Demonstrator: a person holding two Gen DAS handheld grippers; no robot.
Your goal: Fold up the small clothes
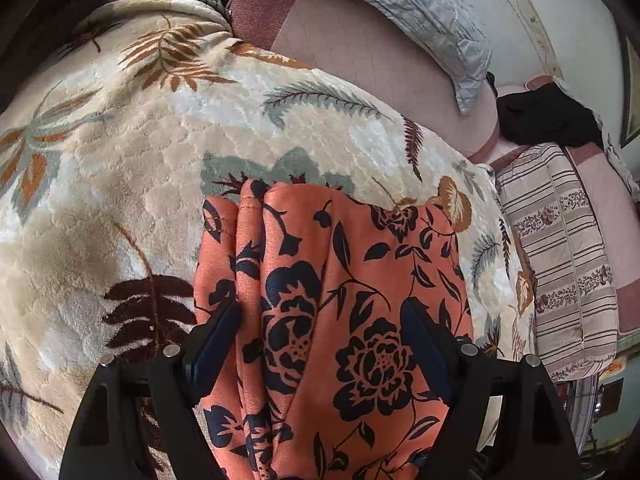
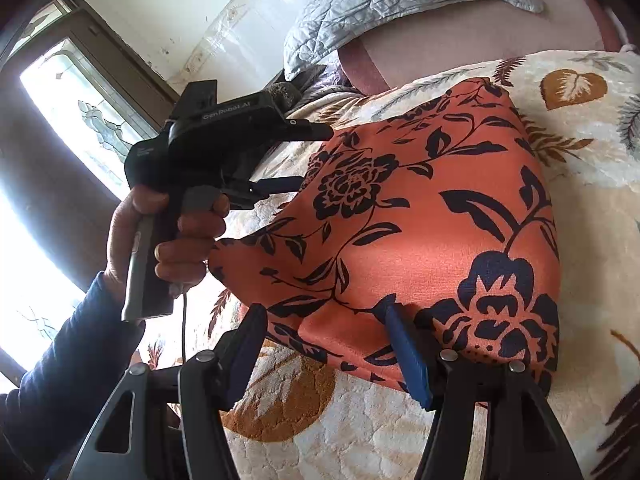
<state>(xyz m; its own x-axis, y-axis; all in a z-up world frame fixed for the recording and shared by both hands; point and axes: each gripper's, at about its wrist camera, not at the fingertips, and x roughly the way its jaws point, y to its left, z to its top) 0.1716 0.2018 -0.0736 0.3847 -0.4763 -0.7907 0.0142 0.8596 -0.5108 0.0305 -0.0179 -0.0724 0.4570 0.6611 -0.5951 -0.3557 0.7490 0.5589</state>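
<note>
An orange garment with dark blue flowers [image 1: 360, 280] [image 2: 420, 208] lies folded into a thick bundle on a cream fleece blanket with a leaf print [image 1: 120, 160] [image 2: 592, 240]. My left gripper [image 1: 320, 316] hovers over the bundle's near end with its jaws wide apart and nothing pinched. In the right wrist view a hand holds that left gripper [image 2: 308, 158] at the garment's far left edge, pads apart. My right gripper [image 2: 324, 322] is open at the near edge. Its right fingertip [image 2: 394, 316] dents the cloth and its left fingertip [image 2: 254, 320] sits beside the hem.
A grey quilted pillow [image 1: 420, 12] [image 2: 380, 4] lies on a pink sheet [image 1: 360, 52] beyond the blanket. At the right are a striped floral cushion [image 1: 560, 260] and a black cloth [image 1: 548, 116]. A bright window [image 2: 80, 100] and a blue sleeve [image 2: 72, 360] are at the left.
</note>
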